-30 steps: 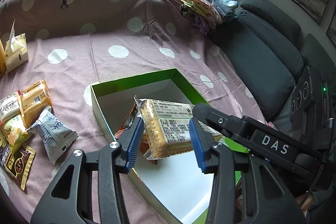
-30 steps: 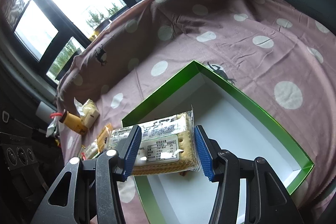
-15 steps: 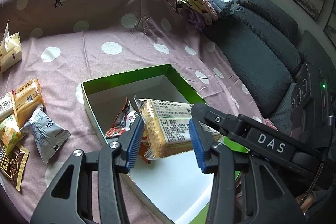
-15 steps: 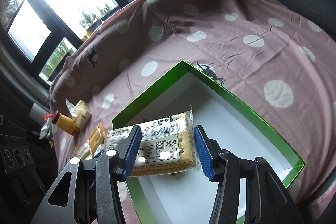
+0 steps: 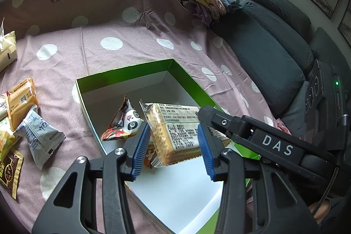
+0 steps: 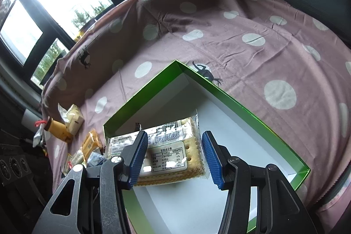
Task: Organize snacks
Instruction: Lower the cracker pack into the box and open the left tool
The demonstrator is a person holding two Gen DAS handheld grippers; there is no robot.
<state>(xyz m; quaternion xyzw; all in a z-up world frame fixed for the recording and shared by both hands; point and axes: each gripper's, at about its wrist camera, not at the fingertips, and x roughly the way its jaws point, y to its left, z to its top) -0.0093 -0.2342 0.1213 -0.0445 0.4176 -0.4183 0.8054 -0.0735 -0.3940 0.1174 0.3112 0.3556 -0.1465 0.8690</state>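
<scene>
Both pairs of blue-padded jaws are clamped on one clear-wrapped rectangular pack of square crackers (image 6: 175, 155): the left gripper (image 5: 173, 128) grips one end and the right gripper (image 6: 173, 137) the other. A pink sheet with white polka dots (image 5: 131, 47) lies under everything. On it sits an open, shallow green cardboard box with a white inside (image 5: 122, 71). The cracker pack hangs above the box's near half, clear of the floor as far as I can see. Inside the box, left of the pack, lies a crumpled red-and-white packet with a panda face (image 5: 127, 122). Outside, left of the box, lie a silver-grey sachet (image 5: 39, 131) and an orange packet (image 5: 22, 100).
</scene>
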